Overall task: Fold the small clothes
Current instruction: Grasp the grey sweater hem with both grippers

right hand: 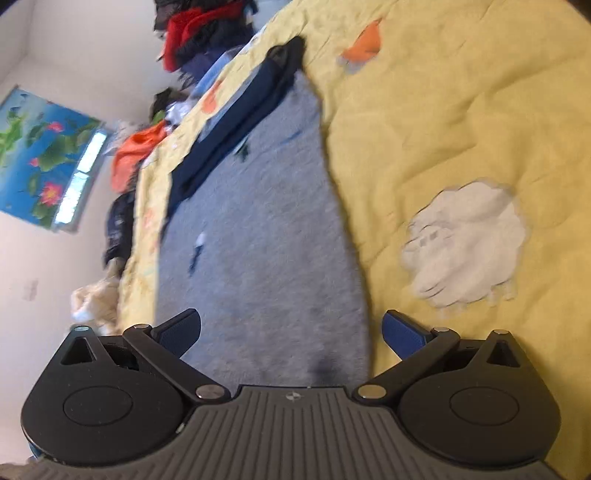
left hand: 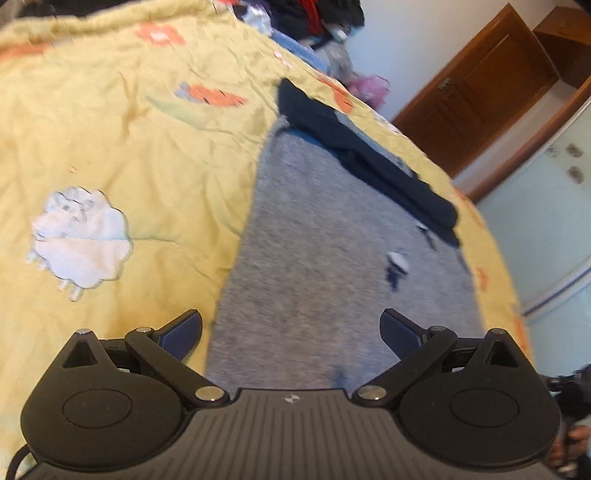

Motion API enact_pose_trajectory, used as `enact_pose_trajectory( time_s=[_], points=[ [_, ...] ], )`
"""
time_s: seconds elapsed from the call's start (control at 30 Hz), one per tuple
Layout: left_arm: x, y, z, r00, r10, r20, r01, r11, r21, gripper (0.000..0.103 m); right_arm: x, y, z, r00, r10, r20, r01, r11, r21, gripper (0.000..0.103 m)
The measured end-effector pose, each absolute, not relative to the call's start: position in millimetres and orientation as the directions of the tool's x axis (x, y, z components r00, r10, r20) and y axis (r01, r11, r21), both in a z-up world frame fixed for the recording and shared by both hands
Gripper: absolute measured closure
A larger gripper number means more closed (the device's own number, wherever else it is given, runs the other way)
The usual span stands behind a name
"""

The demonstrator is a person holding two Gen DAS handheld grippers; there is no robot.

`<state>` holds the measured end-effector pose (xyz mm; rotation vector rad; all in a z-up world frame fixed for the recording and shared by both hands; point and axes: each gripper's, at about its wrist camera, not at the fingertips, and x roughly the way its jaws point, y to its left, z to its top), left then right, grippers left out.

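Room: a bedroom with pale walls, a brown wooden door [left hand: 476, 92] in the left wrist view and a flower poster [right hand: 40, 155] on the wall in the right wrist view.
Surface: a yellow quilt [left hand: 122, 147] printed with a white sheep [left hand: 79, 240] and orange shapes; it is creased and soft, so it probably gives under pressure.
Clutter: a heap of unsorted clothes [right hand: 207, 33] sits at the far end of the bed, and an orange piece [right hand: 136, 151] hangs near the bed's edge.
Task thing: a grey garment [left hand: 325, 258] lies flat on the quilt, running away from both cameras, with dark blue trim [left hand: 369, 158] along one long side and small marks on the cloth.
Handling: it looks like thin knit, light and limp; it should bend anywhere, slide little on the quilt, and sag if lifted by one point.
Where to take hold: judging by the view, the near hem corners suit best, one per tool, pinching cloth only and not the quilt beneath.
Left gripper [left hand: 291, 332]: jaws spread wide, holding nothing, poised over the near end of the grey cloth.
Right gripper [right hand: 291, 332]: jaws equally wide and empty, above the same near end.
Risk: both views are blurred, so exact contact with the cloth cannot be told.
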<state>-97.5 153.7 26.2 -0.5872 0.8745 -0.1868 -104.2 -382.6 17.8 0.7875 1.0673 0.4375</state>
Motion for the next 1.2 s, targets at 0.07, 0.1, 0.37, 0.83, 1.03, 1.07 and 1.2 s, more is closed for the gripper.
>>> enact_pose_trajectory(
  time_s=[0.07,0.1,0.37,0.83,1.03,1.07,1.2],
  points=[
    [-95,157,24,0.601,-0.448,-0.662,-0.058,0.801,-0.595,0.000,-104,-380,16,0.412,0.694,-0.591,0.040,0.634,0.772,0.000],
    [-95,160,22,0.588,-0.476,-0.654,-0.054,0.784,-0.619,0.000,-104,-378,16,0.404,0.702,-0.587,0.035,0.629,0.777,0.000],
    [-97,188,4,0.520,-0.653,-0.551,-0.109,0.590,-0.800,0.000,-113,-379,11,0.410,0.751,-0.518,0.020,0.560,0.828,0.000],
    [-117,180,1,0.438,-0.704,-0.559,-0.053,0.600,-0.798,0.016,-119,-382,-6,0.354,0.787,-0.506,0.059,0.521,0.851,0.051],
    [-122,177,-1,0.424,-0.720,-0.550,-0.066,0.581,-0.811,0.016,-122,-381,-16,0.321,0.830,-0.455,0.057,0.463,0.885,0.056],
    [-122,177,-2,0.425,-0.720,-0.548,-0.071,0.577,-0.813,0.016,-122,-381,-16,0.318,0.836,-0.447,0.062,0.452,0.890,0.056],
    [-117,185,-3,0.414,-0.730,-0.544,-0.107,0.555,-0.825,0.016,-121,-382,-18,0.313,0.846,-0.432,0.071,0.432,0.899,0.055]
  ],
)
